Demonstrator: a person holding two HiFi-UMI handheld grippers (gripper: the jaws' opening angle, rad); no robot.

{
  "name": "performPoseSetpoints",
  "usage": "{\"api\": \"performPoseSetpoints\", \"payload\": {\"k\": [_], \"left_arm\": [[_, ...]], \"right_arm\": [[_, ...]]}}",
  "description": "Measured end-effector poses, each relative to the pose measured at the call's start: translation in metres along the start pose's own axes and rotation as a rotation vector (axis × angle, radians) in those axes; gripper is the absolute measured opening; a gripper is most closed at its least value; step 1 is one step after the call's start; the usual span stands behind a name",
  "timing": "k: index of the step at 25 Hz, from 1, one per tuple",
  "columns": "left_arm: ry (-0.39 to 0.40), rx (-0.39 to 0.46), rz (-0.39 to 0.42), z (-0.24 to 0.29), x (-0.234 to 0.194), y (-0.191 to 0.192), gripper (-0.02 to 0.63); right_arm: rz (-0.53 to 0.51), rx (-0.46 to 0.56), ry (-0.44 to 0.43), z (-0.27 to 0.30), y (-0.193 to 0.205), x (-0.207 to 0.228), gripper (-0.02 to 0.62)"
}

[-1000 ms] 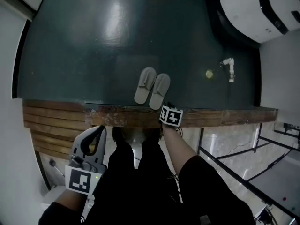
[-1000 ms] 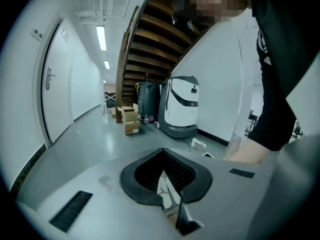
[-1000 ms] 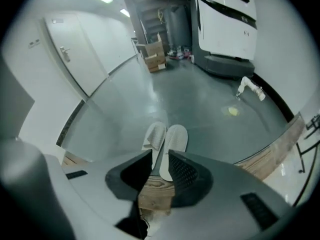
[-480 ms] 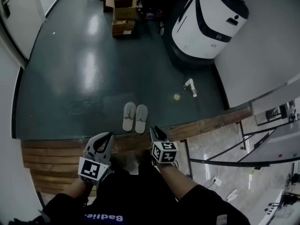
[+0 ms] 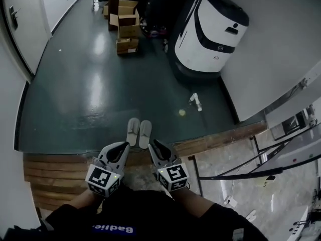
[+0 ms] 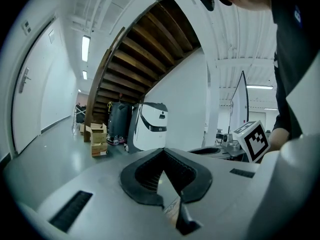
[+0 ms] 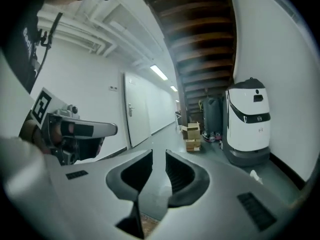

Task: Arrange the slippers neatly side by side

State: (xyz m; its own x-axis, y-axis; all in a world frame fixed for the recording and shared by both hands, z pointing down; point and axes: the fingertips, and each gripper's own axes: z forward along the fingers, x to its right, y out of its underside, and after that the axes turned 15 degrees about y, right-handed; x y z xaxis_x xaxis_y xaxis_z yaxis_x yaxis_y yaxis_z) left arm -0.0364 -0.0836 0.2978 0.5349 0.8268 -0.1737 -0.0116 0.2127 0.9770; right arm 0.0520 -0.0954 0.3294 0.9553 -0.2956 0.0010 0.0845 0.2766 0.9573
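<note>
Two pale grey slippers, the left one (image 5: pixel 133 131) and the right one (image 5: pixel 145 133), lie side by side on the dark green floor, toes pointing away, just beyond the wooden step (image 5: pixel 55 169). Both grippers hang in the air above the step, short of the slippers and apart from them. The left gripper (image 5: pixel 123 145) (image 6: pixel 161 151) has its jaw tips touching, with nothing between them. The right gripper (image 5: pixel 153 143) (image 7: pixel 158 154) shows a narrow even gap between its jaws, with nothing in it. Neither gripper view shows the slippers.
A large white robot (image 5: pixel 210 29) stands at the far right by the wall. Cardboard boxes (image 5: pixel 125 21) sit at the far end of the corridor. A small white object (image 5: pixel 194 102) and a yellowish spot (image 5: pixel 182 113) lie right of the slippers. Metal rails (image 5: pixel 261 169) run at the lower right.
The view has pulled back and up, showing more corridor. Both grippers have risen and come close together in front of the person. The slippers stay side by side.
</note>
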Motion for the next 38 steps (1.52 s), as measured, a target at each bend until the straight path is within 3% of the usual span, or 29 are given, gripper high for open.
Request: {"api": "performPoseSetpoints", "payload": {"k": [9,15,18,24,29,34,38], "left_arm": [[-0.12,0.018,-0.048,0.052,0.137,-0.001,0.0],[-0.119,0.003,-0.046,0.048,0.2,-0.006,0.0],[-0.096,0.023,-0.027,0.037,0.218,-0.01,0.0],[-0.033,0.026,0.045,0.005,0.233,-0.025,0.0],[0.0,0.038,0.104,-0.016,0.23,-0.029,0.0],[0.027,-0.018,0.089,-0.024,0.23,-0.023,0.001],[0.037,0.018,0.104,-0.028,0.227,-0.023,0.0]], "right_arm": [[0.059,0.077,-0.223,-0.13,-0.013,0.057,0.077],[0.073,0.096,-0.359,-0.193,-0.019,0.054,0.075],[0.051,0.139,-0.359,-0.217,-0.026,0.037,0.0],[0.011,0.26,-0.34,-0.236,-0.052,-0.004,-0.002],[0.034,0.218,-0.318,-0.235,-0.048,-0.029,-0.002],[0.034,0.209,-0.296,-0.233,-0.042,-0.04,-0.002],[0.023,0.214,-0.283,-0.233,-0.042,-0.044,-0.002]]}}
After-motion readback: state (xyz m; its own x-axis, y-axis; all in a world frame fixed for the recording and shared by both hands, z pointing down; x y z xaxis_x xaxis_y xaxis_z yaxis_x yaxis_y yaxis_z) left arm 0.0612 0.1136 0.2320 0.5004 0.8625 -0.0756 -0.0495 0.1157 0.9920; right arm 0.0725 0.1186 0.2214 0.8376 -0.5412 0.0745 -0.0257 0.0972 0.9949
